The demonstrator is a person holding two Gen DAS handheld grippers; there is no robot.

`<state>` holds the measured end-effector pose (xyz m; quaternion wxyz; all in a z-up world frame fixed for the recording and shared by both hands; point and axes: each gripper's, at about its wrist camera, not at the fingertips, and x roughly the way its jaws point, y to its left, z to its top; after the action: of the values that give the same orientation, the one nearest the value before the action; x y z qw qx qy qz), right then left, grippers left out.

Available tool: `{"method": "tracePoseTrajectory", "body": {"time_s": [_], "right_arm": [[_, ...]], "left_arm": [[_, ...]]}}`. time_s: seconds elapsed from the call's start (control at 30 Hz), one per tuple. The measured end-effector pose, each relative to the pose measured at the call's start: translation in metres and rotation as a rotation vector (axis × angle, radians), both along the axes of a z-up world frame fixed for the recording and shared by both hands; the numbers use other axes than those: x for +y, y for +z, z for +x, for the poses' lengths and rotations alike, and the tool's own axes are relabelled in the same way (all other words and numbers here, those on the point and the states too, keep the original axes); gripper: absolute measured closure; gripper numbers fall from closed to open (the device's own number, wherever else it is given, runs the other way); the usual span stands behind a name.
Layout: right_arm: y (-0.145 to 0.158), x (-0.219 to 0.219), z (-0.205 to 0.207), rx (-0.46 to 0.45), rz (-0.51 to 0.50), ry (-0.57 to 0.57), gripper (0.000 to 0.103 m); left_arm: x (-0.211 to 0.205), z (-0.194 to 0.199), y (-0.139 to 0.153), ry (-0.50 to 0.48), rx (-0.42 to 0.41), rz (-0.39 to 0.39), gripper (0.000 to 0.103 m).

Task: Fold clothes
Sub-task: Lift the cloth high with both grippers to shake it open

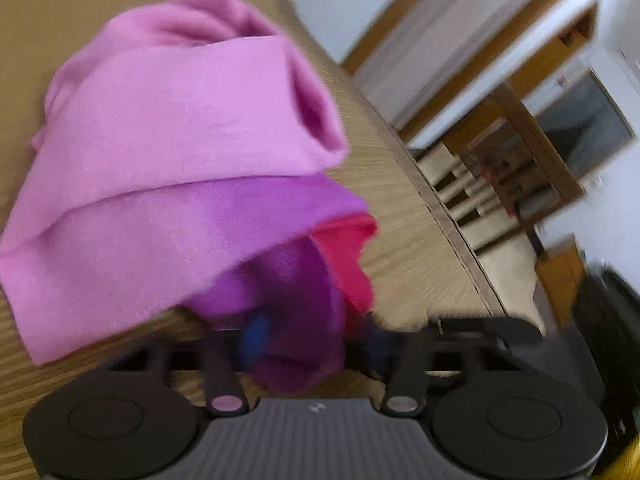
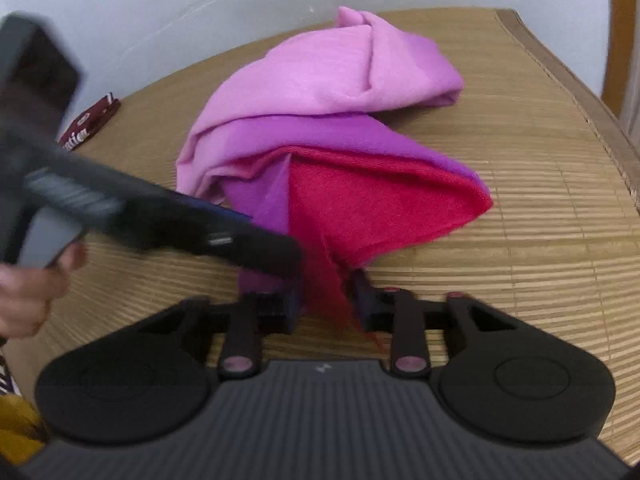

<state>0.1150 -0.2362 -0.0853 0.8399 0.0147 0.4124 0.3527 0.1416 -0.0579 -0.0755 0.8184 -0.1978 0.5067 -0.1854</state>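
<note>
Progress: early. The pile of soft fleece cloths in pink, purple and red (image 2: 332,140) lies bunched near the middle of the woven bamboo mat surface (image 2: 540,208), layers twisted over one another, no flat or squared fold visible. Judged from this, everything remains: separating the layers, spreading, folding.

Left gripper (image 1: 316,344): jaws drawn together, pinching a hanging tail of the purple layer (image 1: 296,320); the red layer (image 1: 348,256) sits just beside it. Some blur at the tips.

Right gripper (image 2: 326,304): jaws drawn together on a narrow hanging strip of the red layer. The left gripper's dark body crosses the right wrist view from the left, held by a hand (image 2: 28,292), its tip touching the cloth next to the right one. Both pinches sit at the pile's near edge.

Surface: tan ribbed mat with a brown bound edge, a small dark red printed strap or label (image 2: 90,124) lying at its far left, well apart from the pile.

Room: pale wall behind; wooden door frames and a wooden shelf unit (image 1: 504,184) beyond the mat edge, blurred
</note>
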Motion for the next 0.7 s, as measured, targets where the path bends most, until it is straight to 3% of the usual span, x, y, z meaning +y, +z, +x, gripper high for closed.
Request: {"method": "tracePoseTrajectory", "body": {"time_s": [0.07,0.13,0.27,0.37,0.47,0.6,0.7], "right_arm": [[0.002,-0.007,-0.003,0.015,0.063,0.003,0.097],[0.007,-0.02,-0.004,0.055,0.187,-0.02,0.097],[0.036,-0.055,-0.002,0.154,0.648,-0.085,0.098],[0.083,-0.06,0.003,0.103,0.927,-0.035,0.098],[0.135,-0.06,0.013,0.019,1.128,0.034,0.098],[0.198,-0.068,0.016,-0.12,1.275,0.087,0.098],[0.235,-0.08,0.01,-0.226,1.309,0.092,0.098]], "left_arm": [[0.015,-0.005,0.005,0.039,-0.005,-0.051,0.101],[0.033,-0.019,0.025,0.065,-0.063,-0.062,0.102],[0.075,-0.051,0.088,0.142,-0.222,-0.047,0.102],[0.115,-0.08,0.144,0.261,-0.383,-0.024,0.102],[0.159,-0.117,0.199,0.391,-0.538,0.002,0.101],[0.216,-0.188,0.263,0.579,-0.717,0.15,0.101],[0.257,-0.238,0.292,0.676,-0.75,0.246,0.101]]}}
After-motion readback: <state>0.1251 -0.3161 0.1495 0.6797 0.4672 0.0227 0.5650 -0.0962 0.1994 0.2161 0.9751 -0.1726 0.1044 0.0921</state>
